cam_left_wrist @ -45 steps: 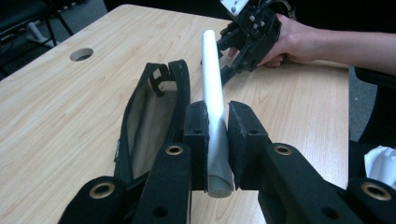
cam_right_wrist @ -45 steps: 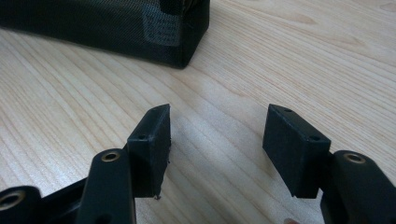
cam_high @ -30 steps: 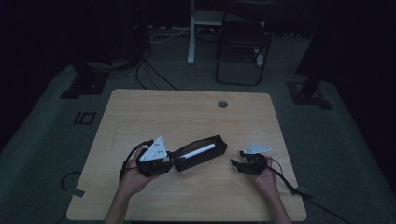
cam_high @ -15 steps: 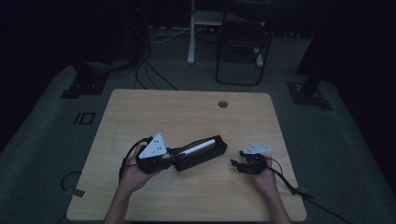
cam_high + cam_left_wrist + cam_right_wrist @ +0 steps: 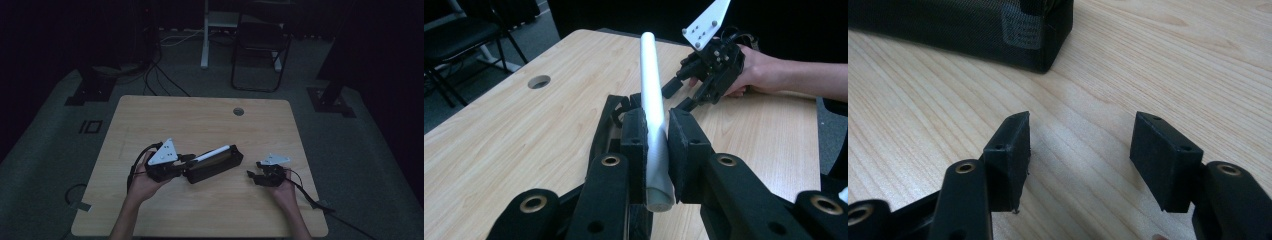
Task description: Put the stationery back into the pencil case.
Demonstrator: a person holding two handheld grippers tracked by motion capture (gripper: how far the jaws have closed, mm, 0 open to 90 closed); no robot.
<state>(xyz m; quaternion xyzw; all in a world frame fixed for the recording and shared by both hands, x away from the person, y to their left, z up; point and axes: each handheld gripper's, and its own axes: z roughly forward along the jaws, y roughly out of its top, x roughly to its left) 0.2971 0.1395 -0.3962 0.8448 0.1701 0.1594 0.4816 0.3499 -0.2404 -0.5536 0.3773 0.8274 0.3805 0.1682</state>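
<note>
Fingers first: we see the left gripper's [image 5: 655,150] two black pads [image 5: 634,150] clamped tight on the near end of a white smooth cylindrical tube [image 5: 651,100], which runs straight out between them and slopes up away from the camera. In the high view we place that left gripper [image 5: 186,161] at the left-centre of the light wooden table [image 5: 200,120], held in the person's left hand [image 5: 145,180], grey three-cornered plate on top. We see the tube [image 5: 212,154] reaching right over the long black fabric pouch [image 5: 215,165], which lies flat on the table just right of the gripper; whether the tube touches the pouch we cannot tell. Further right, well apart from the pouch, we see the right gripper [image 5: 252,176] in the right hand [image 5: 285,192], low at the tabletop. In the right gripper view its fingers [image 5: 1010,150] stand apart with nothing between them, bare wood below, and the pouch's corner [image 5: 1038,35] lies ahead, not touched.
</note>
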